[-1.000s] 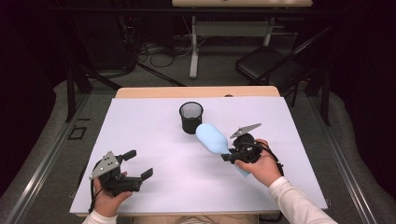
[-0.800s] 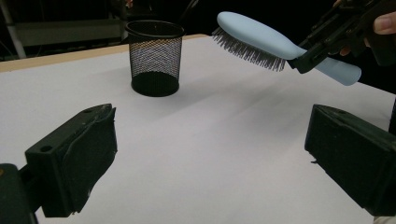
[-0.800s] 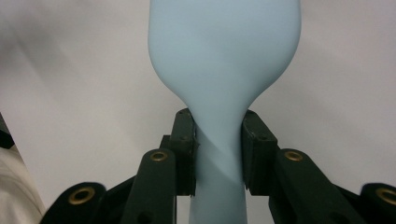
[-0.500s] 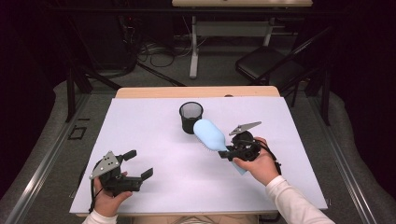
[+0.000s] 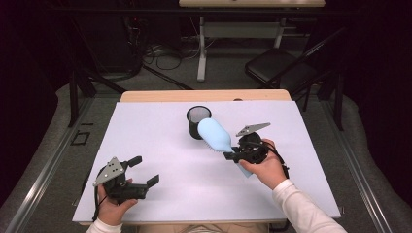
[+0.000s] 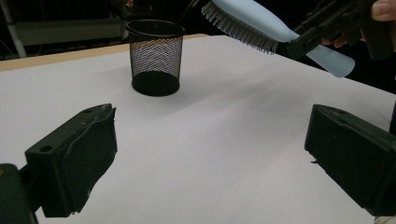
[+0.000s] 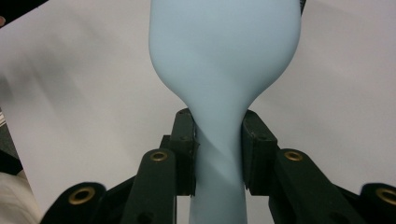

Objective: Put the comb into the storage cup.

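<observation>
A white rectangular table top (image 5: 160, 145) with a pale wooden far edge (image 5: 204, 95) is seen on grey carpet (image 5: 48, 145). Behind it, a dark folding chair (image 5: 272, 70) and a white desk leg (image 5: 201, 48) are placed, with tangled black cables (image 5: 155, 51) lying on the floor. A small black square outline (image 5: 79, 139) is marked left of the table.

High view looks down over the white table (image 5: 160, 145); both gripper views sit low, sharing the brush (image 6: 252, 21).
</observation>
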